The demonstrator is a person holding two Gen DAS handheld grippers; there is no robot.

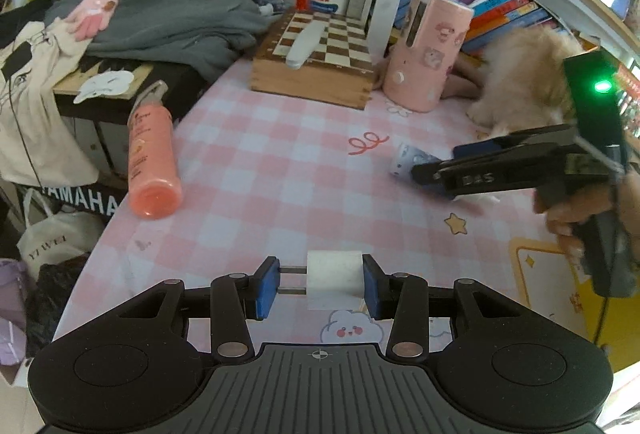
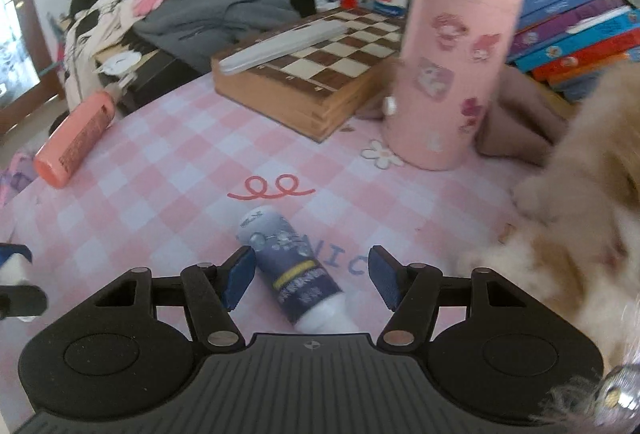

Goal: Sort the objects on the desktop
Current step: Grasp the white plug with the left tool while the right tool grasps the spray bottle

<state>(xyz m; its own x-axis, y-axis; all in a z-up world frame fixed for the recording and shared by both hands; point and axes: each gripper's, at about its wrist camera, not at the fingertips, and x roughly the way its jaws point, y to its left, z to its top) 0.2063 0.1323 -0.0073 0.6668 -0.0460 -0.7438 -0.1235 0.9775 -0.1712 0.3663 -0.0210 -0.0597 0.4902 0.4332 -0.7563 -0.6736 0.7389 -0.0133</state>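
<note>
Home desk: books (image 1: 500, 6), chessboard (image 1: 320, 38)

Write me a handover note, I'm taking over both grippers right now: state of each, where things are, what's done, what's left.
Left gripper: shut on the white plug adapter, prongs toward its left pad, held above the pink checked mat.
Right gripper: open, straddling the blue tube lying on the mat; pads not pressing.
Salmon bottle lies at the mat's left edge; pink canister stands beside the chessboard box.
Done: adapter picked up.
Left: grip the tube, place both, probably the bottle too.
</note>
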